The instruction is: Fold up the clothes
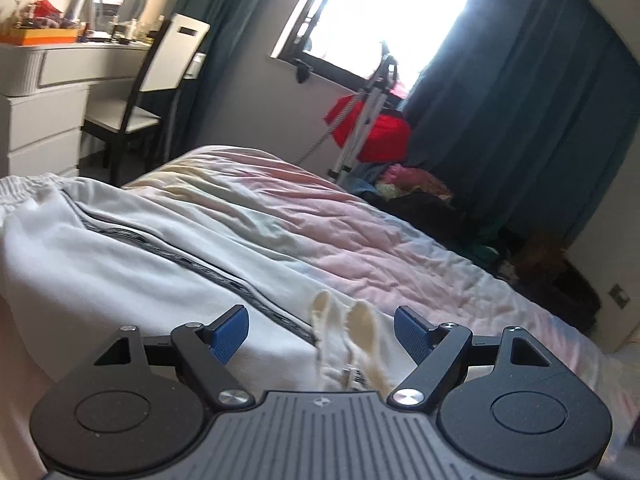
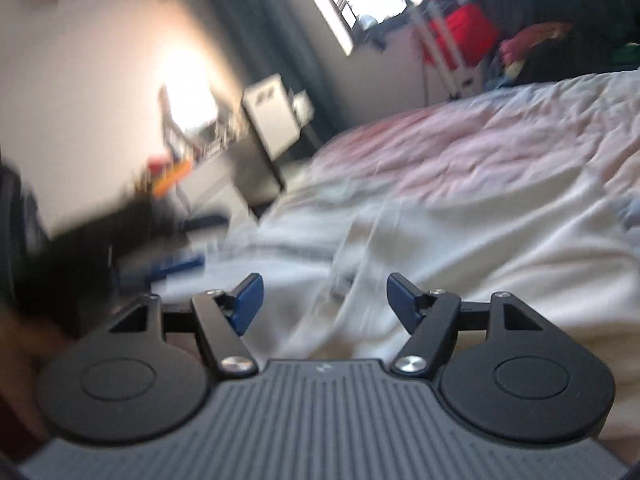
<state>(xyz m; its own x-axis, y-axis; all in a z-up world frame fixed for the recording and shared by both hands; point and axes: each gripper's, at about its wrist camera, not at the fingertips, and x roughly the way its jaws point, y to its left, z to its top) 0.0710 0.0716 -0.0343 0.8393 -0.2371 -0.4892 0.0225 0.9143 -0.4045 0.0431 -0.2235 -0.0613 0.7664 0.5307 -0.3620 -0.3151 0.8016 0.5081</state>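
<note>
Jaws standing wide apart, the left gripper [image 1: 321, 330] is hovering over white trousers [image 1: 132, 252] lying spread on the bed [image 1: 400, 240], their pale drawstring ends [image 1: 348, 320] showing between the blue pads [image 1: 230, 332] without touching them. The right gripper [image 2: 325, 302], its jaws also parted and gripping nothing, is pointing across the same white cloth in a blurred view. Beyond the bed, a chair [image 1: 160, 76] is standing beside a white dresser [image 1: 44, 92].

Soft white cloth garment [image 1: 120, 248], crinkled quilted bedspread [image 1: 360, 232], matt ribbed gripper pads [image 1: 230, 332]
</note>
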